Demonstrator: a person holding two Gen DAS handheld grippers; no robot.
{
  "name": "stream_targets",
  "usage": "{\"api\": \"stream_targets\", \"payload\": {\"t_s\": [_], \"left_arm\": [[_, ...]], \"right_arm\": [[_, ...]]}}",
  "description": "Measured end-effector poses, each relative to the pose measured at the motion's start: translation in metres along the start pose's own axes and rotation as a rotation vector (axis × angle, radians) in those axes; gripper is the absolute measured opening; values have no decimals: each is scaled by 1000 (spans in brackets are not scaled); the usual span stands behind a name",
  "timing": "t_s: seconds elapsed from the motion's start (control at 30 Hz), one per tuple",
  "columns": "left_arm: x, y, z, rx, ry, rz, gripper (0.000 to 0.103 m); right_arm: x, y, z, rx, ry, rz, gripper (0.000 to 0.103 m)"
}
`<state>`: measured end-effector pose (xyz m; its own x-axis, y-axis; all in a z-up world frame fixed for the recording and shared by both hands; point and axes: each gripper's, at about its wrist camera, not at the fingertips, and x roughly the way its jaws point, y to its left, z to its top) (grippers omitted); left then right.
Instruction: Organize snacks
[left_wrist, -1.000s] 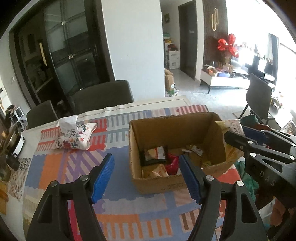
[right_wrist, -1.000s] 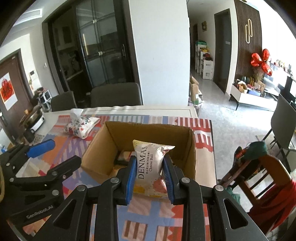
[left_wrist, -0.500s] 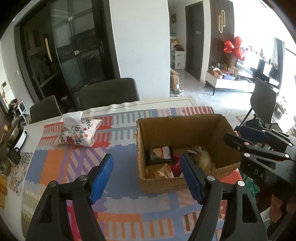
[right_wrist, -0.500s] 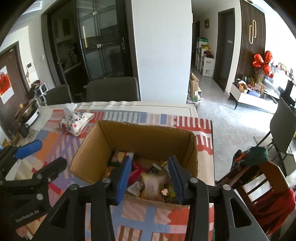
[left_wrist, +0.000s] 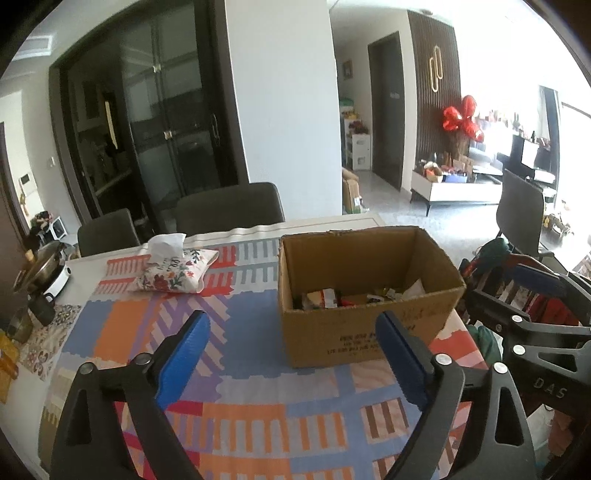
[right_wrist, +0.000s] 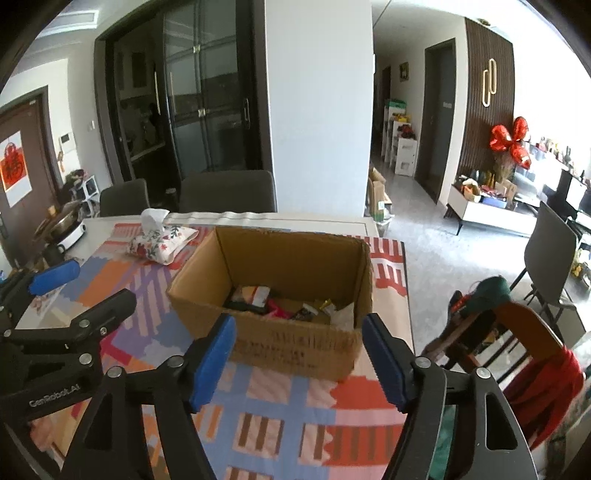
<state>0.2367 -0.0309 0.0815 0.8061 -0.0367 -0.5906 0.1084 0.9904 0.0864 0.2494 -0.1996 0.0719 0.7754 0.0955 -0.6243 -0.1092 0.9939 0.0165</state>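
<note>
An open cardboard box stands on the patterned tablecloth with several snack packets inside; it also shows in the right wrist view, its snacks at the bottom. My left gripper is open and empty, held above the table in front of the box's left side. My right gripper is open and empty, just in front of the box. The right gripper appears at the right edge of the left wrist view; the left gripper appears at the left of the right wrist view.
A floral tissue pouch lies at the table's far left. A pot and cup sit at the left edge. Two dark chairs stand behind the table. A wooden chair with clothes stands to the right.
My right gripper opened and let the white Cheese Ball bag drop into the box, then drew back. Both grippers have pulled back and lowered, so the box looks farther away.
</note>
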Motion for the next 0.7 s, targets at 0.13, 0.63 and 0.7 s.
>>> {"api": "stream_targets", "payload": {"t_s": [0.13,0.63,0.7], "left_arm": [[-23,-1,-15,4,-38,4,97],[-93,-6,-62,57,-174,85,103],[-101,-6,-67,48,-184,83,103]], "right_arm": [[-23,2,-17,15,-43,-16,83],[-94,10,-77,6,-175,-102,90],[-101,10,-85,13,-185,-98,91]]}}
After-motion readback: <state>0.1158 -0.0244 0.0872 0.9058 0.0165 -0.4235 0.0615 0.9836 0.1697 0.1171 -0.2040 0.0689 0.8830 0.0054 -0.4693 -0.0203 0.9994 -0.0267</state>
